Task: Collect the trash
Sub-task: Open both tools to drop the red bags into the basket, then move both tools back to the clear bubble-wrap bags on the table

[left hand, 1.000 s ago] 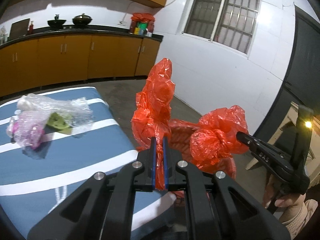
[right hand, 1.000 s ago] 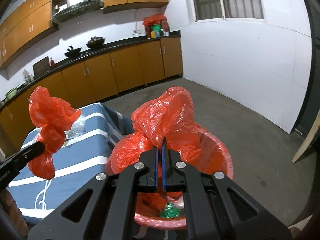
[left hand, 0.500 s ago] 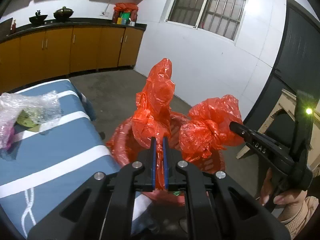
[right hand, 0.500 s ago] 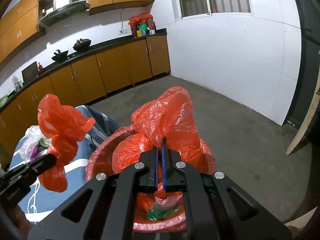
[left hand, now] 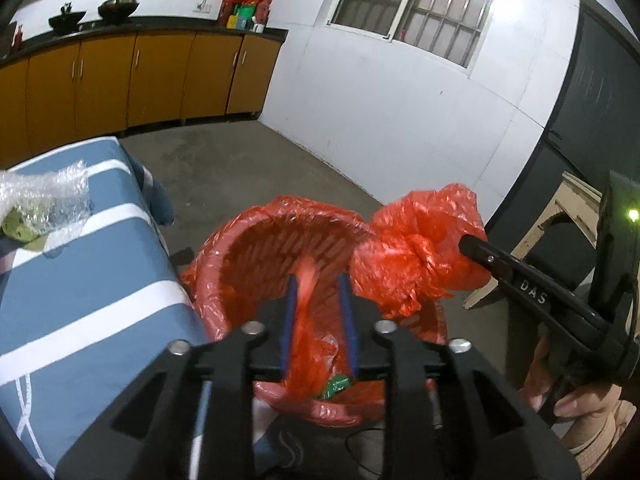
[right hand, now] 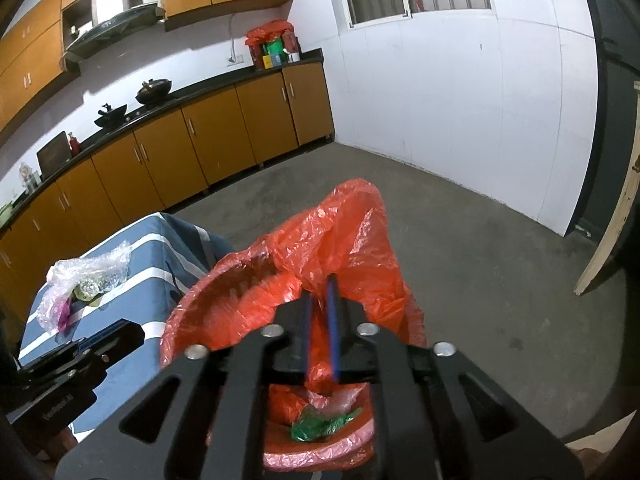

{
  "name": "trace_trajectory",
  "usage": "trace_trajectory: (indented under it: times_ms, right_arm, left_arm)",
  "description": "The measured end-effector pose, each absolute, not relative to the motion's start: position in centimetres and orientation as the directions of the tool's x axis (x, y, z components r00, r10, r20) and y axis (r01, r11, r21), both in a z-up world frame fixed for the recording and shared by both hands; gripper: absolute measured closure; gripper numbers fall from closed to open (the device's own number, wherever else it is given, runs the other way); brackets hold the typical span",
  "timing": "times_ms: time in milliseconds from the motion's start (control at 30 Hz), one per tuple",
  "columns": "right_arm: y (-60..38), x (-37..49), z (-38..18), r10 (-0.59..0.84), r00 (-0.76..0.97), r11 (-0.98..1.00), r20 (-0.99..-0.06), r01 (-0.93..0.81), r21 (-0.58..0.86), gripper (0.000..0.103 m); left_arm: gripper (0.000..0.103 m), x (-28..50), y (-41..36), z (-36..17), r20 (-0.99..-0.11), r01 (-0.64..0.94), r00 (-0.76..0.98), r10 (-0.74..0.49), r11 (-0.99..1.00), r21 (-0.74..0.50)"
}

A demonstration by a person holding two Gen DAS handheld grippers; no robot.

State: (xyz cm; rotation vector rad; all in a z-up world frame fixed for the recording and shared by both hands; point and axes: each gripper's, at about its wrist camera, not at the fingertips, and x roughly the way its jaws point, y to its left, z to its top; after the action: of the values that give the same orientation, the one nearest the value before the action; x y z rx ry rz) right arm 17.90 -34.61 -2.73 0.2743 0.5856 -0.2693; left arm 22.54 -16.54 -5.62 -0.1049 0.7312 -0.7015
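A red basket (left hand: 248, 252) lined with a red plastic bag (right hand: 352, 240) stands on the floor beside the table. My left gripper (left hand: 317, 280) hangs over it with its jaws opening. A blurred strand of the bag slips down between its blue pads (left hand: 289, 320). My right gripper (right hand: 319, 288) is at the bin's right rim, jaws also opening, with bunched bag plastic loose between the pads. In the left wrist view that bunch (left hand: 416, 248) still sits at the right gripper's tip (left hand: 466, 244). A green wrapper (right hand: 320, 426) lies inside the bin.
The table with a blue-and-white striped cloth (left hand: 80, 300) is left of the bin and carries crumpled clear plastic trash (right hand: 80, 280). Orange cabinets (right hand: 220, 140) line the far wall. A hand (left hand: 576, 396) holds the right gripper. A pale wooden frame (left hand: 560, 220) stands at the right.
Both grippers' pads have parted from the bag they were pinching. The left one's upright bag bunch has dropped toward the bin. The left gripper moved right and down, over the bin.
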Motion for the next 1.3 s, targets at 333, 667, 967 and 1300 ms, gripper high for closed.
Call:
trace_trajectory:
  times_ms: [333, 667, 967, 1300]
  right_arm:
    - [-34.9, 17.5, -3.0, -0.173, 0.803, 0.924, -0.57, 0.333, 0.188, 0.054]
    - [-33.5, 17.8, -3.1, -0.153, 0.8, 0.935, -0.581, 0.307, 0.177, 0.054]
    - [-31.3, 18.4, -2.9, -0.128, 0.805, 0.954, -0.579, 0.259, 0.15, 0.054]
    - [-26.5, 21.2, -1.7, -0.021, 0.827, 0.982, -0.561, 0.121, 0.142, 0.054]
  left_arm:
    - [0.058, 22.4, -12.6, -6.1, -0.589, 0.453, 0.622, -0.517, 0.85, -0.268]
    - [0.049, 22.1, -8.3, -5.8, -0.601, 0.335, 0.703, -0.381, 0.922, -0.193]
    - [0.048, 22.5, -4.8, -6.1, -0.61, 0.258, 0.725, -0.321, 0.947, -0.191]
    - [0.047, 22.8, 0.6, -5.9, -0.599, 0.138, 0.775, -0.202, 0.979, -0.151]
